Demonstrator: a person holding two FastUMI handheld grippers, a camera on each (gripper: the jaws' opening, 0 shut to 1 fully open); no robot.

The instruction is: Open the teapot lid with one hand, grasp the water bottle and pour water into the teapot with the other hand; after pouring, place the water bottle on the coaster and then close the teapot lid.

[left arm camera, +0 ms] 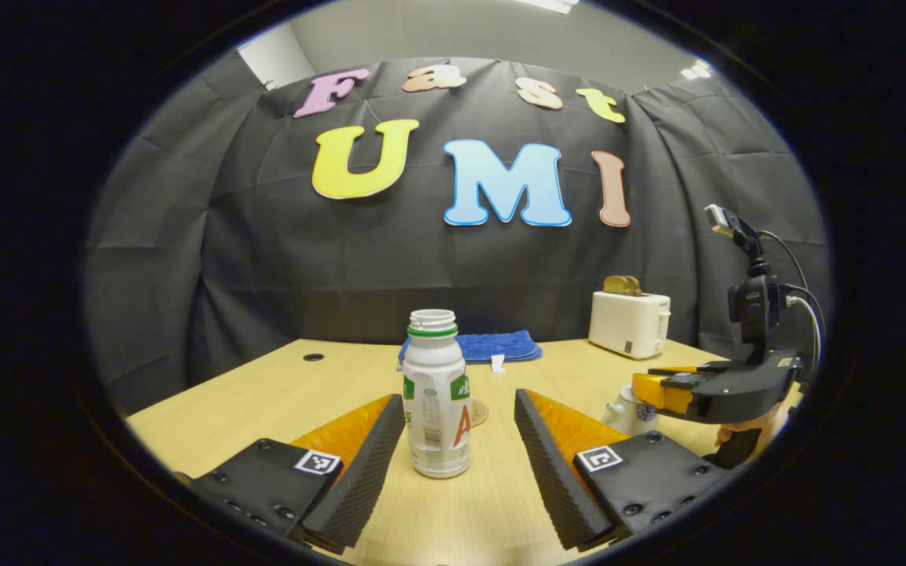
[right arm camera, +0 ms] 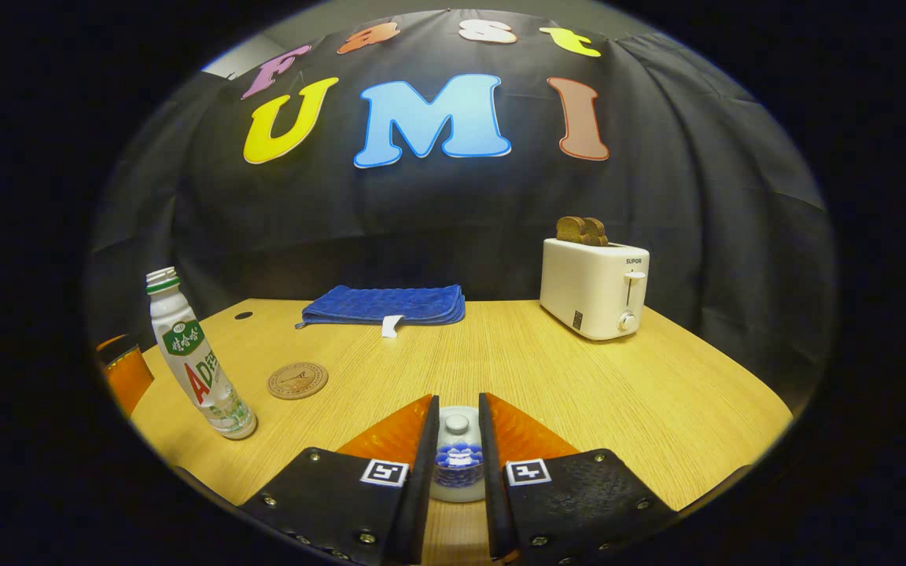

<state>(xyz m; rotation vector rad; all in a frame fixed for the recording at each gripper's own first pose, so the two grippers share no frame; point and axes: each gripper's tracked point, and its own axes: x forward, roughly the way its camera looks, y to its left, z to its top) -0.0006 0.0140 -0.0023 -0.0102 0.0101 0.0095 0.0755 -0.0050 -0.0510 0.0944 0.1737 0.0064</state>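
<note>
While the lid (right arm camera: 457,425) sits on the teapot (right arm camera: 457,468) at bottom centre, the right claw (right arm camera: 458,440) brackets it narrowly; whether it grips, I cannot tell. The left claw (left arm camera: 459,440) gapes around the uncapped water bottle (left arm camera: 436,393), untouched. Pouring, parking on the coaster (right arm camera: 297,380) and closing remain. Toaster (right arm camera: 594,287) and blue cloth (right arm camera: 384,305) stand clear behind.

Right gripper (right arm camera: 457,464) low over table (right arm camera: 657,393), fingers narrowly apart either side of teapot (right arm camera: 457,460); contact unclear. Lid (right arm camera: 457,424) on. Bottle (right arm camera: 193,358) stands uncapped far left, coaster (right arm camera: 297,380) just beside it. Blue cloth (right arm camera: 386,304) at back; toaster (right arm camera: 594,287) with bread, back right.
</note>
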